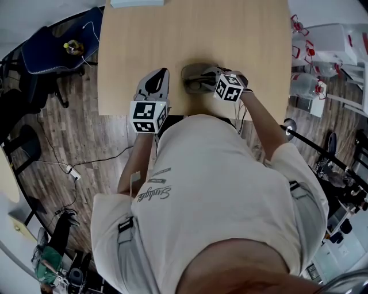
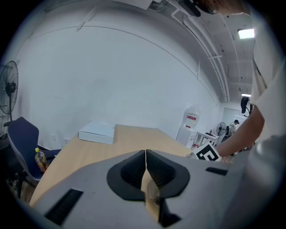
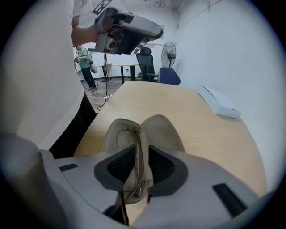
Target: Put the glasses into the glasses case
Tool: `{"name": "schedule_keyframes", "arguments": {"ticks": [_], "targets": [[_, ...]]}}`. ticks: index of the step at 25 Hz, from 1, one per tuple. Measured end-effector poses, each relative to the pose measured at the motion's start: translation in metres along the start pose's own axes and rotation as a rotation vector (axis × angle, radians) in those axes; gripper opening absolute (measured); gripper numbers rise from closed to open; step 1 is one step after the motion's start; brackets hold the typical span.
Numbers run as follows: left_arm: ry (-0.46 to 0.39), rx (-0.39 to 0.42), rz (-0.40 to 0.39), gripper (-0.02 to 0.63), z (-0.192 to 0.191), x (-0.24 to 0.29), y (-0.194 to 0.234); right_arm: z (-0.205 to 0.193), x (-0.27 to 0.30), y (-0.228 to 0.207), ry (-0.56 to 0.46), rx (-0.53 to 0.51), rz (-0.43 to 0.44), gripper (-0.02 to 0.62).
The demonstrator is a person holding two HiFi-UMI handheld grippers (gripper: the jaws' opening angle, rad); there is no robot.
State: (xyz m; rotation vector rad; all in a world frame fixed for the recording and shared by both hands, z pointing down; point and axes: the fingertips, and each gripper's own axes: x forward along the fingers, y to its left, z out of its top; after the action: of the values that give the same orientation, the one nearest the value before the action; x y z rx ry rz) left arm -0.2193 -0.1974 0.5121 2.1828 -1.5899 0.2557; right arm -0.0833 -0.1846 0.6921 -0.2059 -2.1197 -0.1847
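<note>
A beige glasses case lies open on the wooden table near its front edge. In the right gripper view its two halves spread apart, and thin-framed glasses lie in the left half. My right gripper points steeply down over the case, open, its jaws a little apart astride the case's middle fold and the near end of the glasses. My left gripper hangs shut and empty to the left of the case, above the table's front edge.
A flat white box lies at the far edge of the table. A blue chair with a bottle on it stands at the left, and plastic bins at the right. Cables run across the wooden floor.
</note>
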Motion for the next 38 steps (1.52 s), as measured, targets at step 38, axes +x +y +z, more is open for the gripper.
{"name": "schedule_keyframes", "arguments": {"ticks": [38], "targets": [[-0.184,0.126,-0.054,0.017,0.139,0.017,-0.015,0.117,-0.265,-0.1,-0.756,0.458,-0.6,-0.005]]}}
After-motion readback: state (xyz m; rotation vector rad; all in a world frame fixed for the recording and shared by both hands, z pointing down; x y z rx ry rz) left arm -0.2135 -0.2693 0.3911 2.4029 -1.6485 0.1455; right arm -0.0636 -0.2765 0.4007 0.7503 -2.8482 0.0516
